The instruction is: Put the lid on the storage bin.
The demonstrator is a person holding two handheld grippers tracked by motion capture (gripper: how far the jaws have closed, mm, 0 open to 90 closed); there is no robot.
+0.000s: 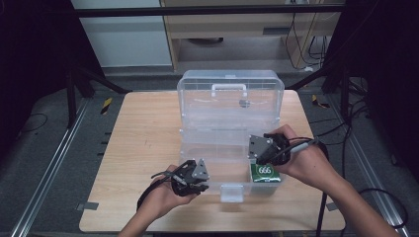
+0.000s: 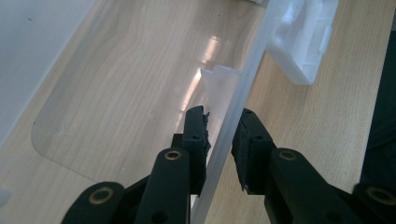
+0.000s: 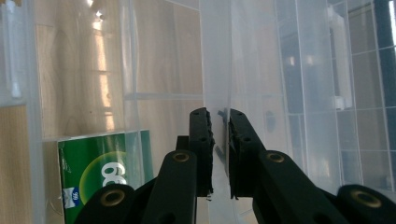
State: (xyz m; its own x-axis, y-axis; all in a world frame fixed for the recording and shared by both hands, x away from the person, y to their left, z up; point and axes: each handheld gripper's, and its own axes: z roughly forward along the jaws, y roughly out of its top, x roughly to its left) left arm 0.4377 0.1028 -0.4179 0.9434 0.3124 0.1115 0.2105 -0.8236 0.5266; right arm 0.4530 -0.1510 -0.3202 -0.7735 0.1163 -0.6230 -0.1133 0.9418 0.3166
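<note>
**Operator:** What could go wrong here?

**Helper:** You hold the clear box (image 1: 197, 140) with both grippers. It sits in the middle of the frame with its lid (image 1: 230, 91) standing open at the back. The fingers of your left gripper (image 2: 223, 116) are clenched on the front wall, low and left of middle in the high view. The fingers of your right gripper (image 3: 219, 116) are pressed nearly together on a thin clear wall at the box's right side.

**Operator:** Is that bad?

**Helper:** The walls are thin and smooth. If you pull the two hands different ways, I think the plastic can bend or slip out of the fingers. If you lift one side first, the box can tip. Then the green pack (image 1: 266, 173) in the front right corner can slide, and the lid can flop down on your right gripper.

**Operator:** Anything else?

**Helper:** The latch (image 1: 231, 192) hangs loose at the front edge, just right of your left gripper. It may catch on the tabletop (image 1: 143, 143) if you drag the box toward the bottom of the frame.

**Operator:** How much room do I have?

**Helper:** The tabletop is pale wood, flat and bare around the box. The box stands near the lower edge, so don't pull far. A grey floor (image 1: 49, 148) lies around it, with cables (image 1: 356, 123) at the right and a cabinet (image 1: 257, 29) at the top.
</note>
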